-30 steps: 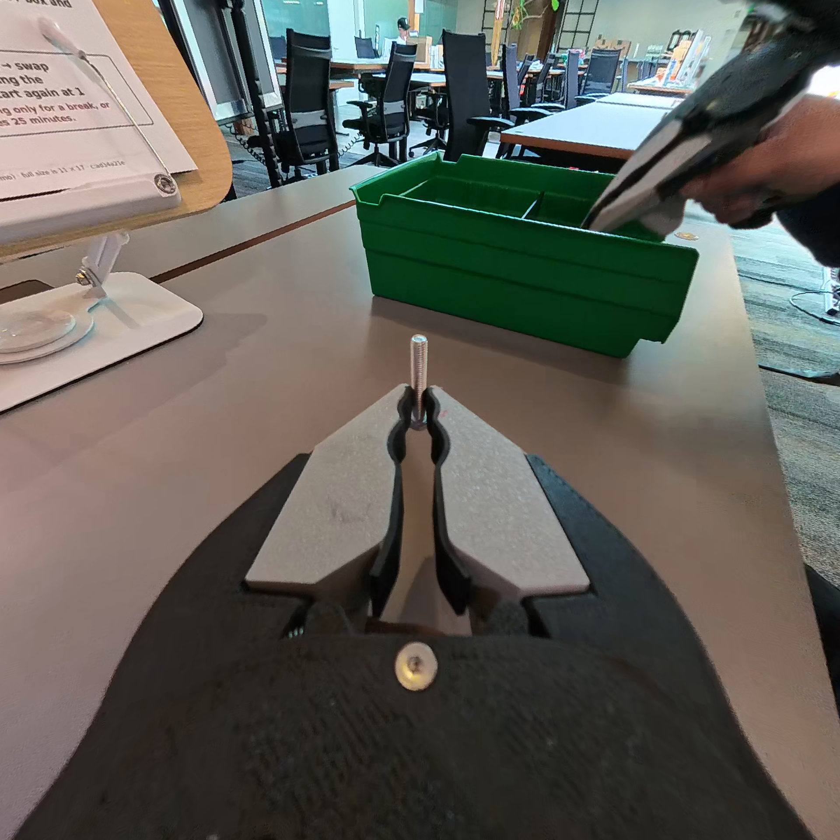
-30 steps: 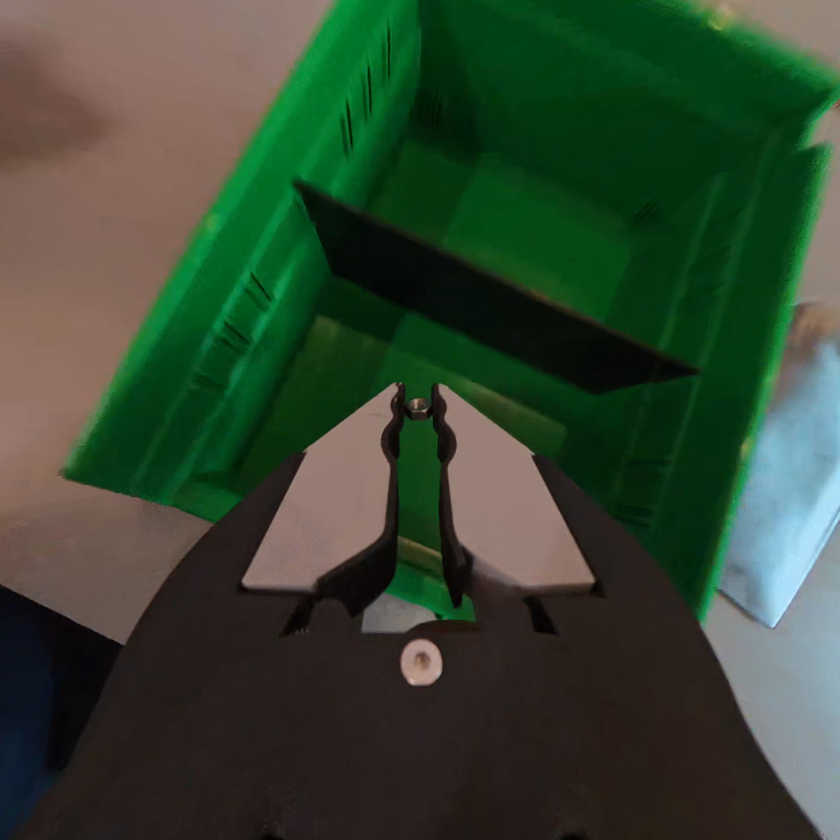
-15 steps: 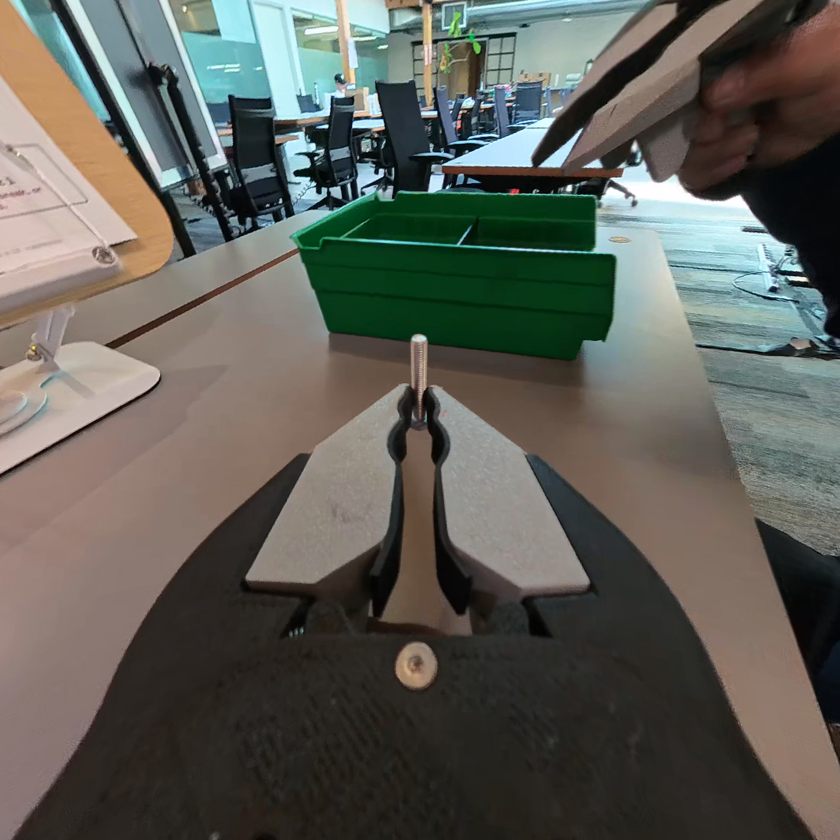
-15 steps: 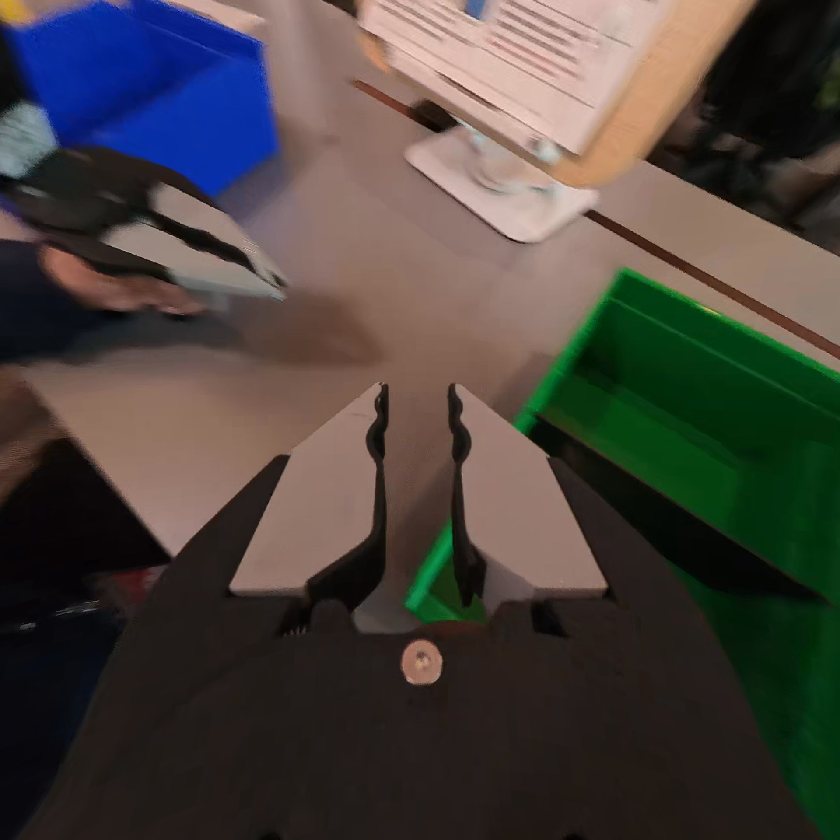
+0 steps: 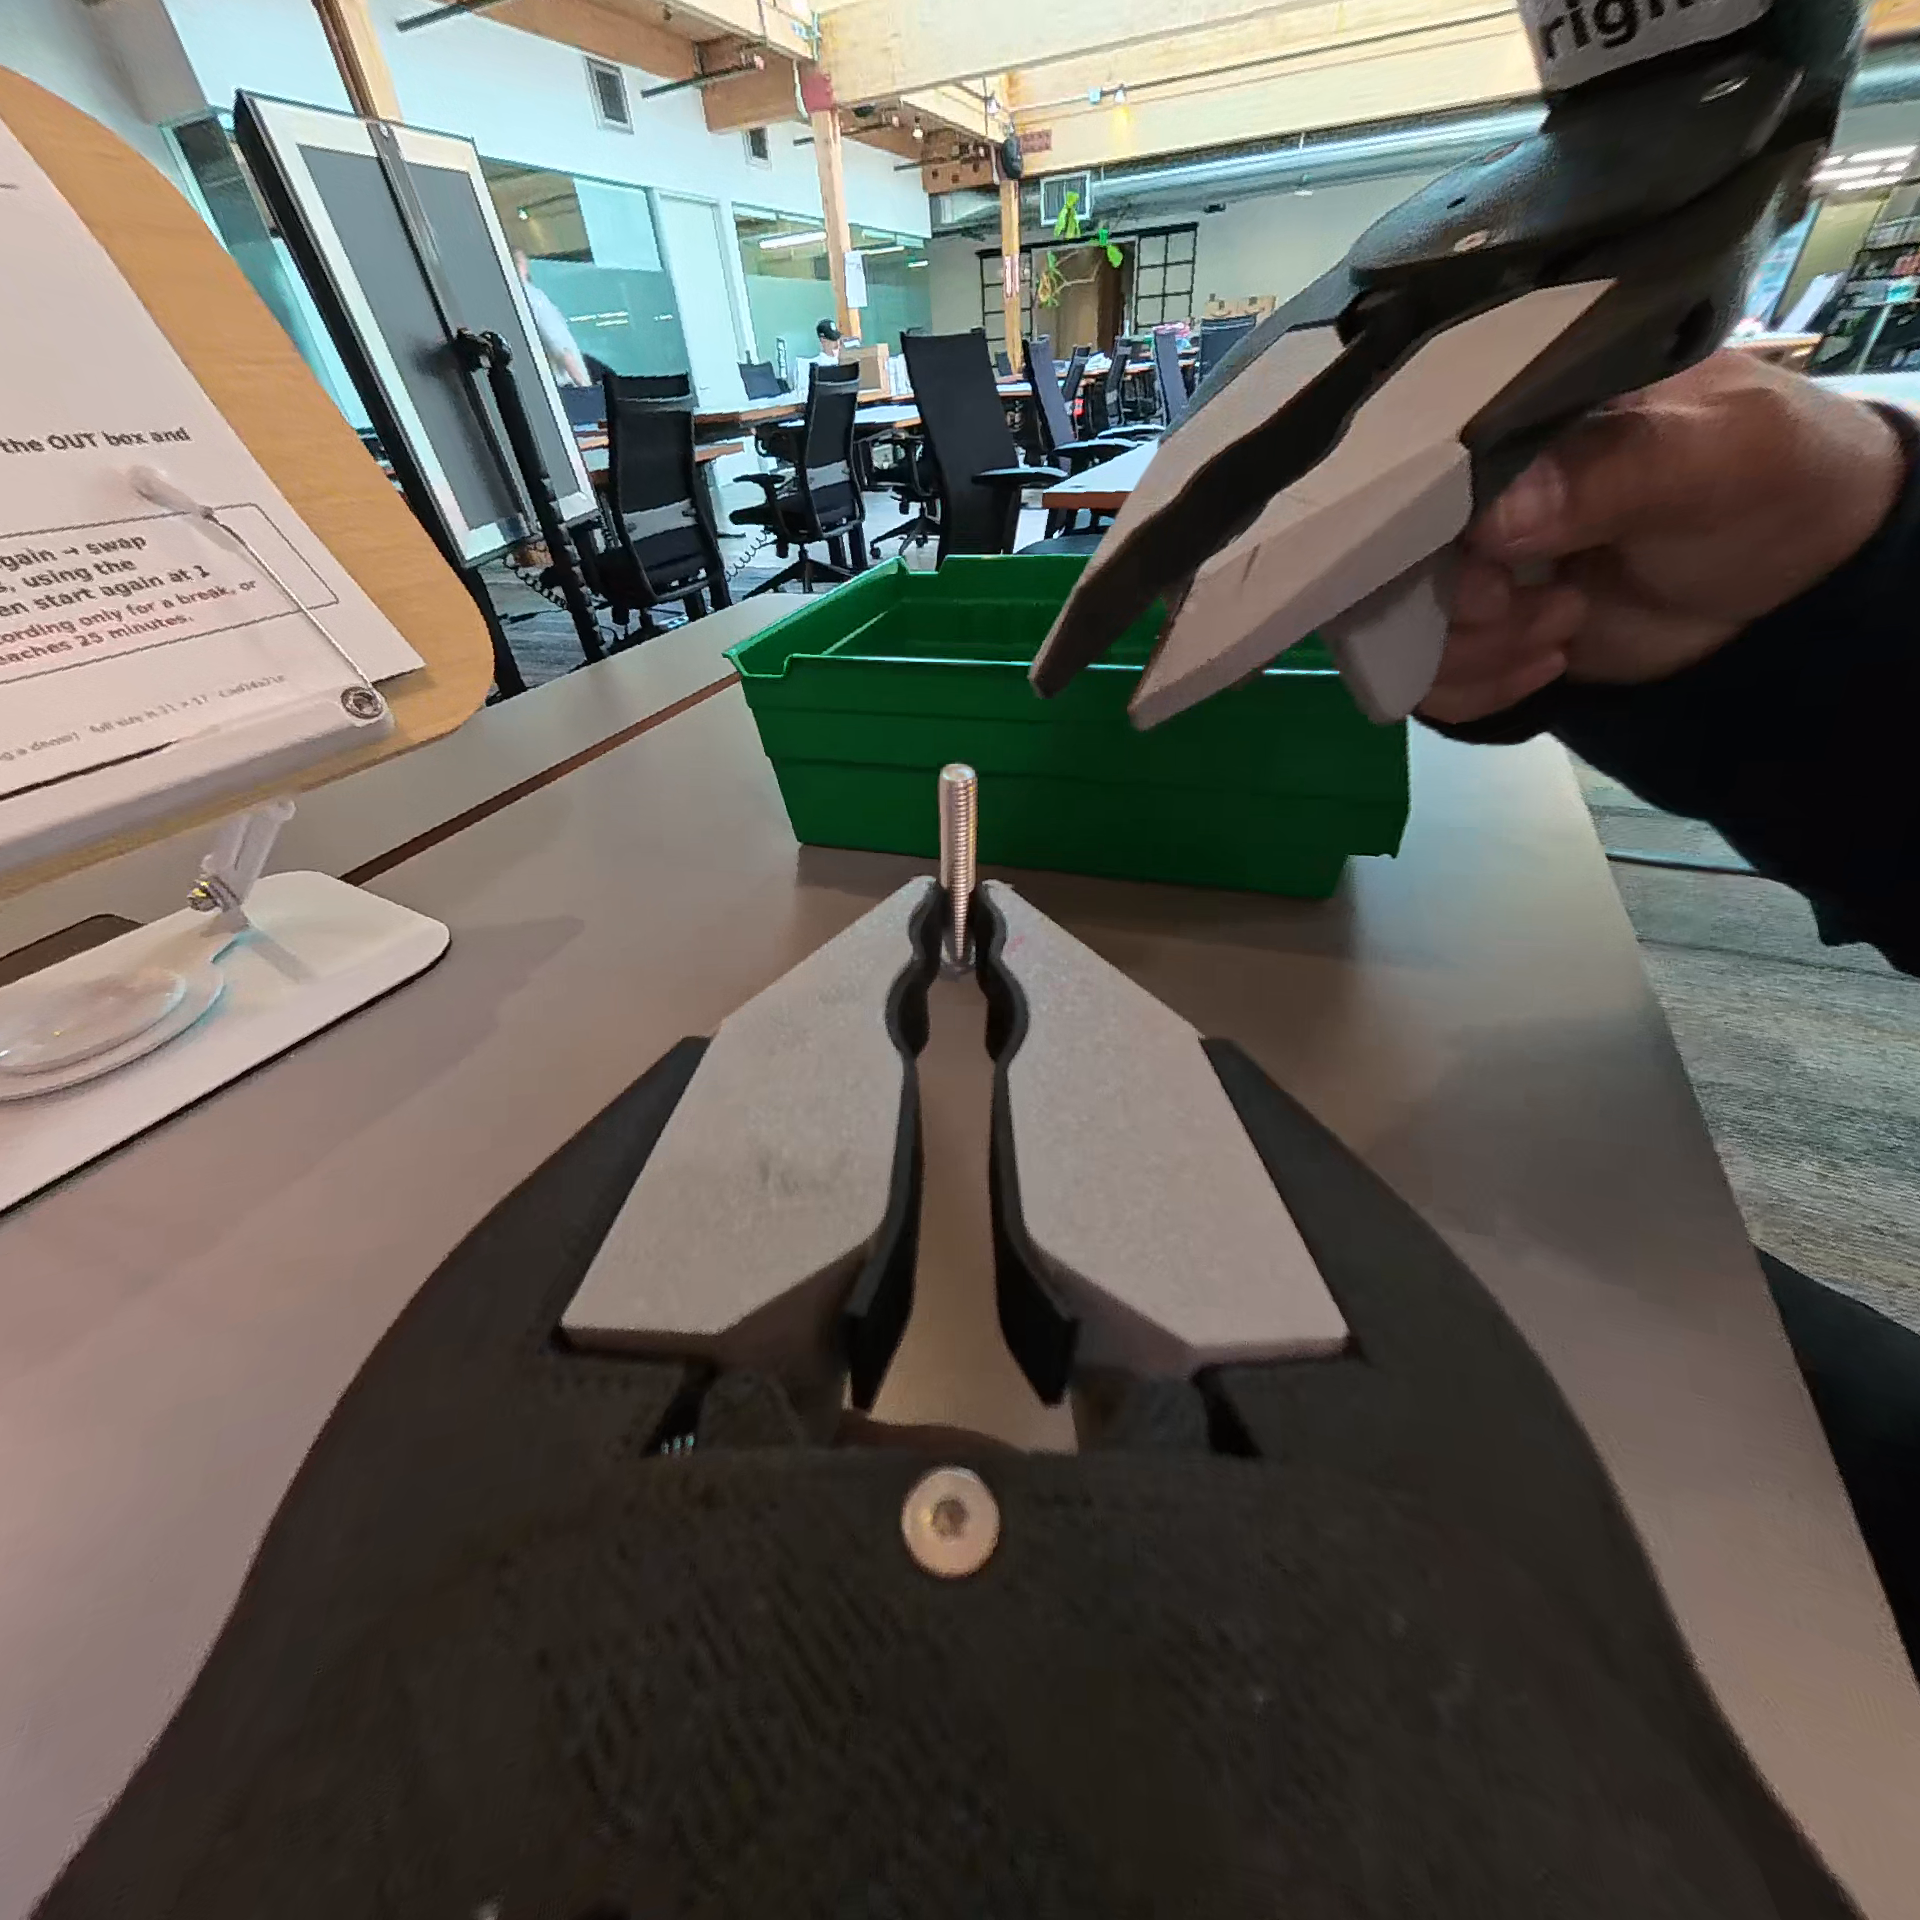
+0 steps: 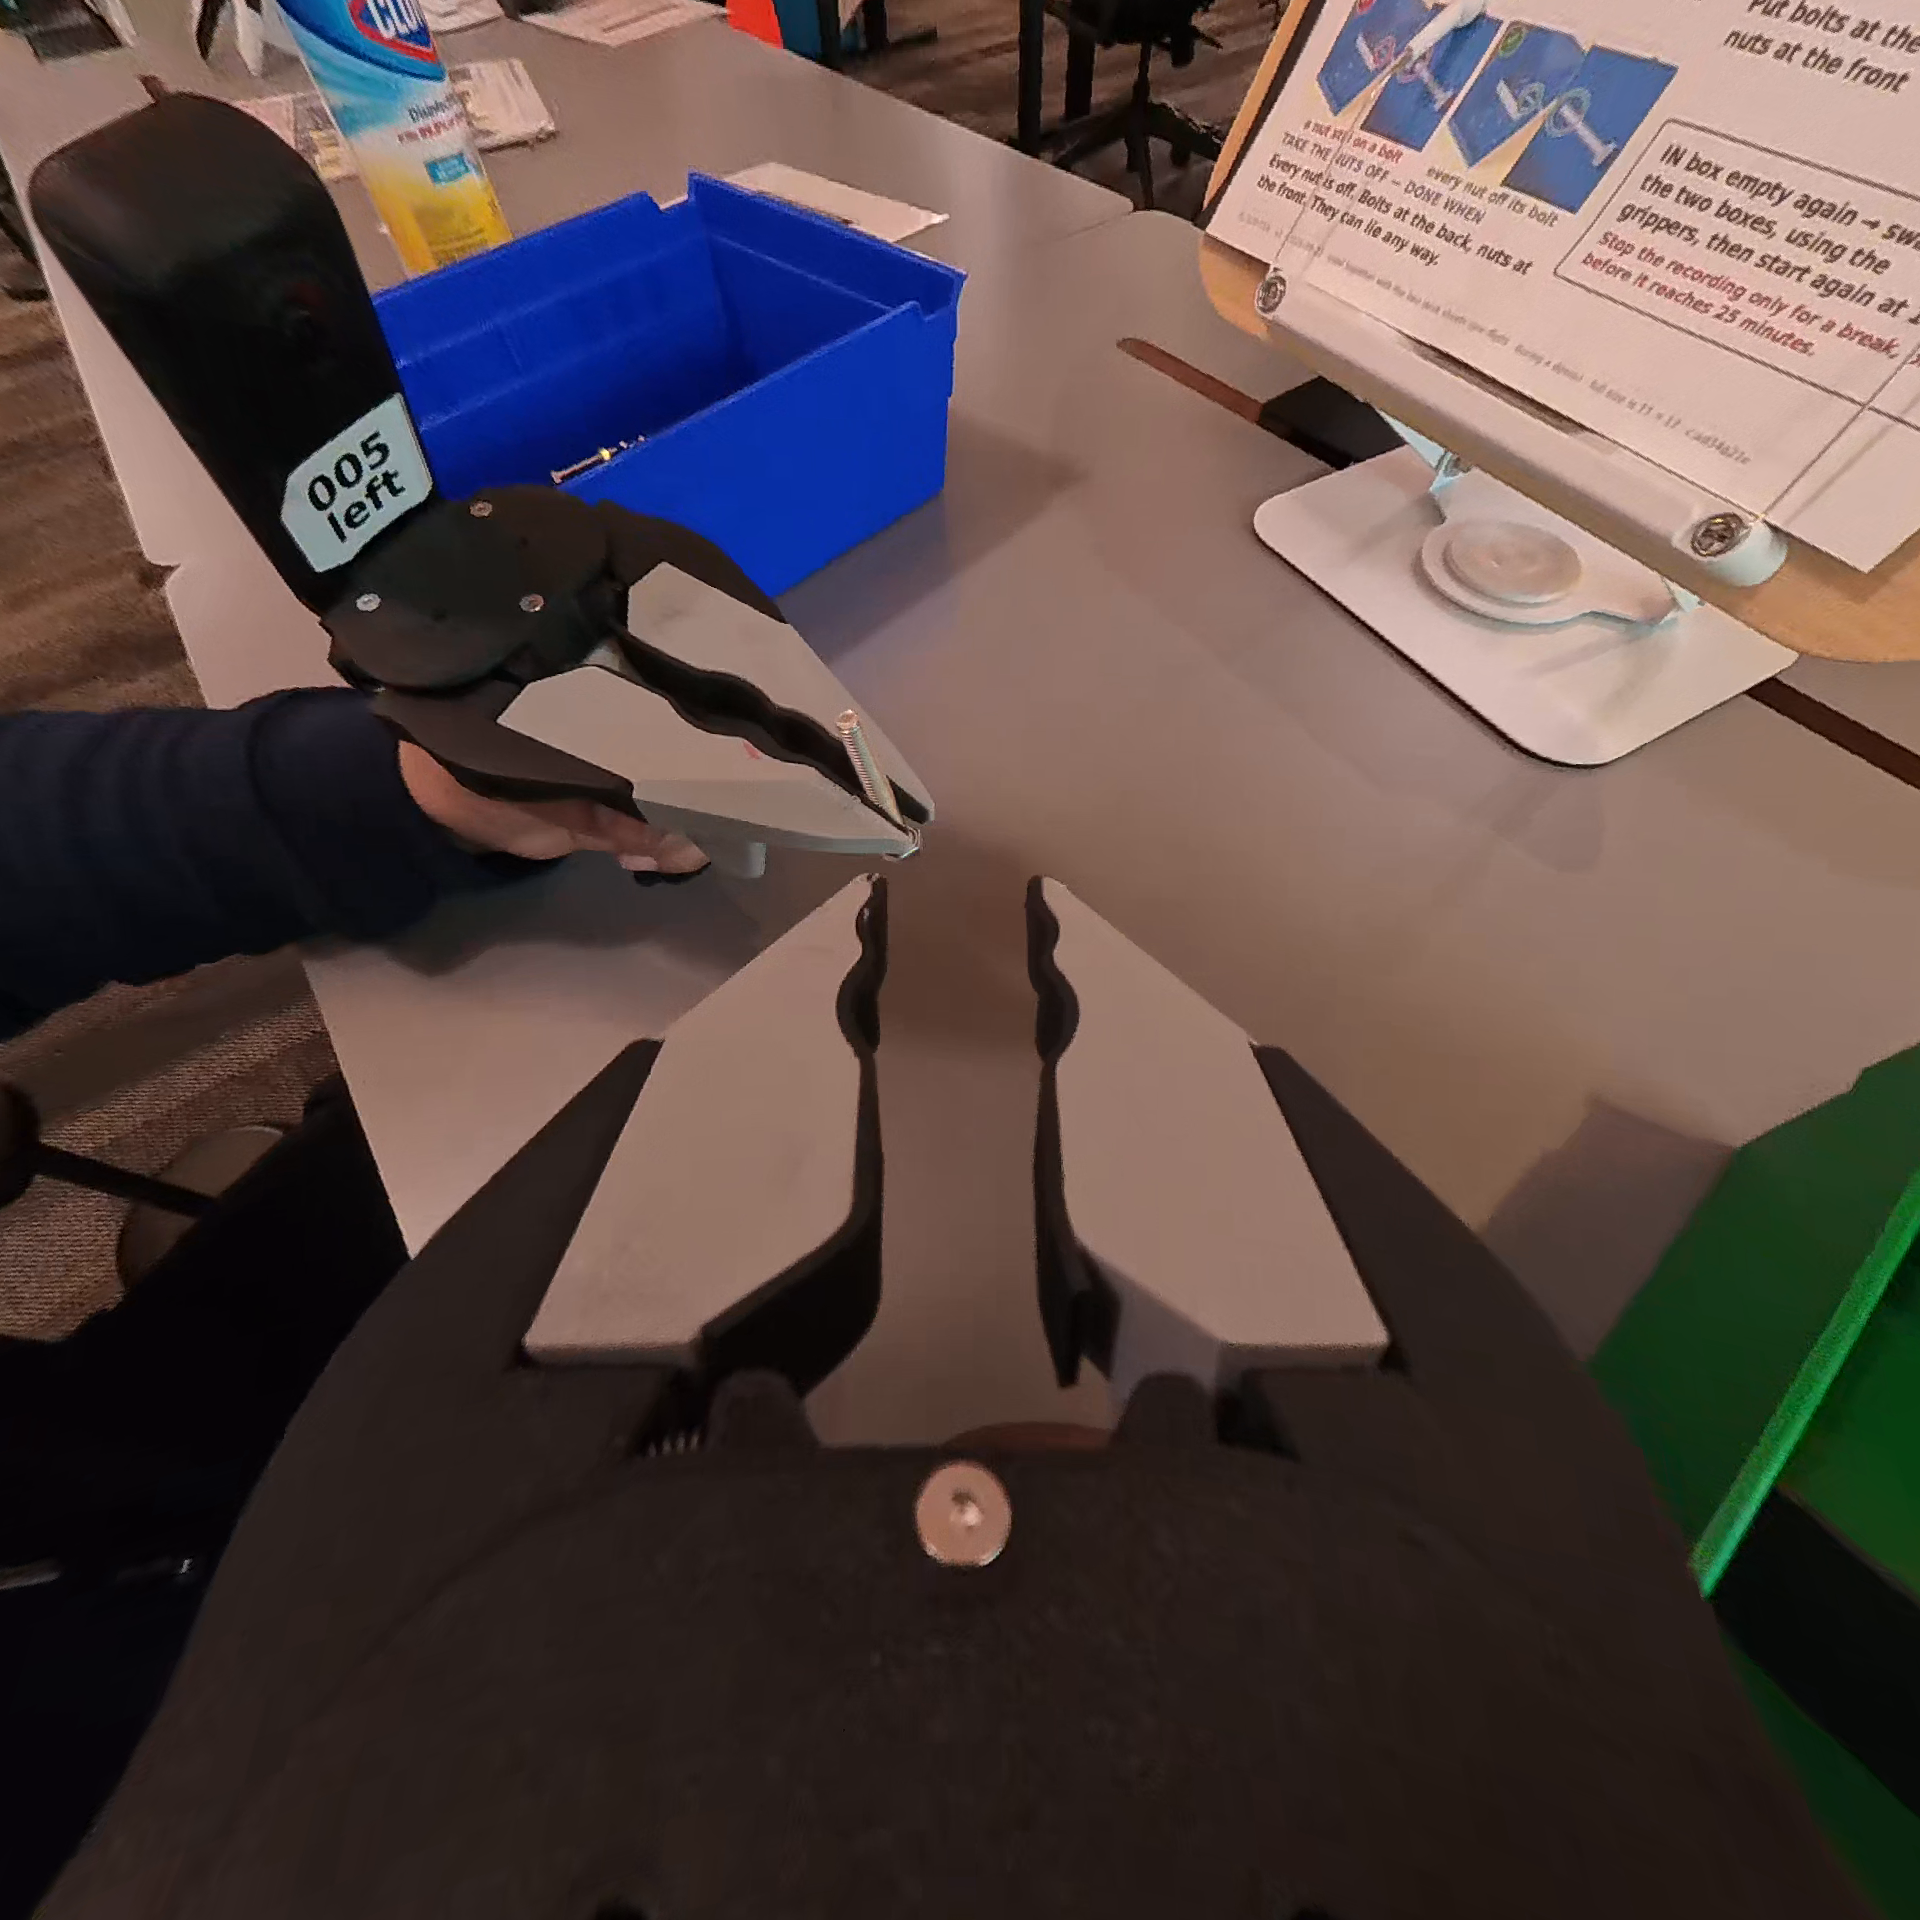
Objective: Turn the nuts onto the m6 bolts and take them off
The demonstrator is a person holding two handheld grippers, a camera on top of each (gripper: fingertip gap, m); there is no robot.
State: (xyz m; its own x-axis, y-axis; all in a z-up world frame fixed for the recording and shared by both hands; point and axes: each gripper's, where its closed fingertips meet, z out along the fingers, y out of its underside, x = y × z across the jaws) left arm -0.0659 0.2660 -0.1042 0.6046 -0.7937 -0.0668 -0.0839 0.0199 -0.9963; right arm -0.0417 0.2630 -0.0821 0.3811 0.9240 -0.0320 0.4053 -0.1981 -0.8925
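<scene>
Dead ahead at twelve o'clock, left view: left gripper (image 5: pixel 954 940) clamped on bolt (image 5: pixel 956 831), upright, bare of nut; green bin (image 5: pixel 1081 810) beyond; right gripper (image 5: pixel 1091 675) at two o'clock, agape. Right view: tips (image 6: pixel 951 894) parted, empty; bolt (image 6: pixel 868 764) at eleven; blue bin (image 6: pixel 831 416) behind. Likely between nuts; next, fetch one, start square on the thread.

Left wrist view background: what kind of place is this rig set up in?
Most likely an open-plan office or shared workspace. Behind the grey work table run rows of long desks with black office chairs, a glass-walled room at the back left, and exposed timber beams with ducting overhead.
</scene>
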